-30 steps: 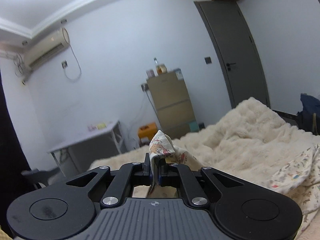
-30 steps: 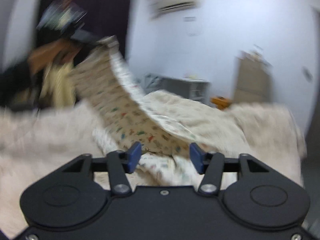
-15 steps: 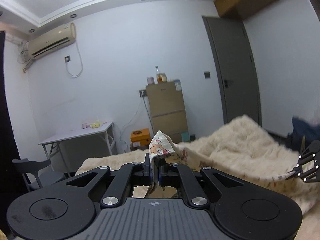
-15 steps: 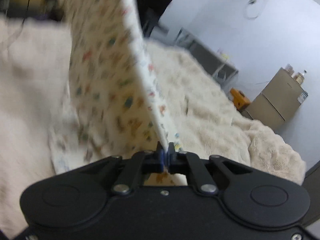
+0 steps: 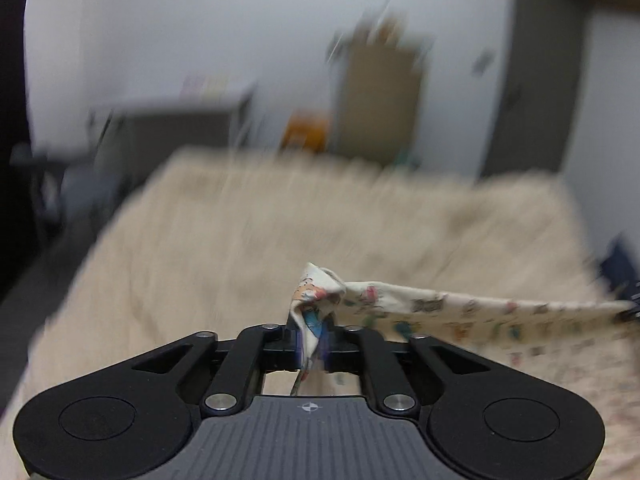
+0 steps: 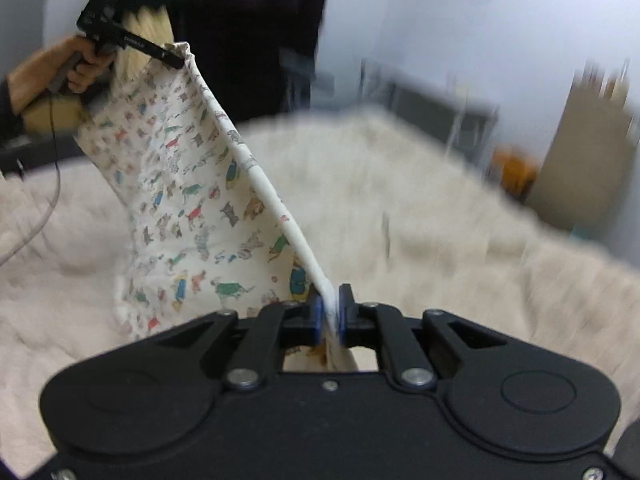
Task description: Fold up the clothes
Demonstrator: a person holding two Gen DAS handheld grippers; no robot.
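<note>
A cream garment (image 6: 192, 200) printed with small coloured animals hangs stretched in the air between both grippers, above a fluffy cream bed cover (image 6: 420, 216). My right gripper (image 6: 330, 312) is shut on one end of its white hem. The left gripper (image 6: 176, 58) shows at the upper left of the right wrist view, held by a hand (image 6: 48, 72), pinching the other end. In the left wrist view my left gripper (image 5: 312, 340) is shut on a bunched corner of the garment (image 5: 440, 312), whose taut edge runs right to the other gripper (image 5: 630, 312).
The bed cover (image 5: 240, 240) fills the lower room. Beyond it stand a grey desk (image 5: 172, 120), an orange box (image 5: 306, 132), a tan cabinet (image 5: 380, 100) and a dark door (image 5: 536, 92). A cable (image 6: 44, 208) trails over the bed at the left.
Both grippers have lifted the garment off the bed and pulled it taut between them. The left camera has tipped down toward the bed, with motion blur.
</note>
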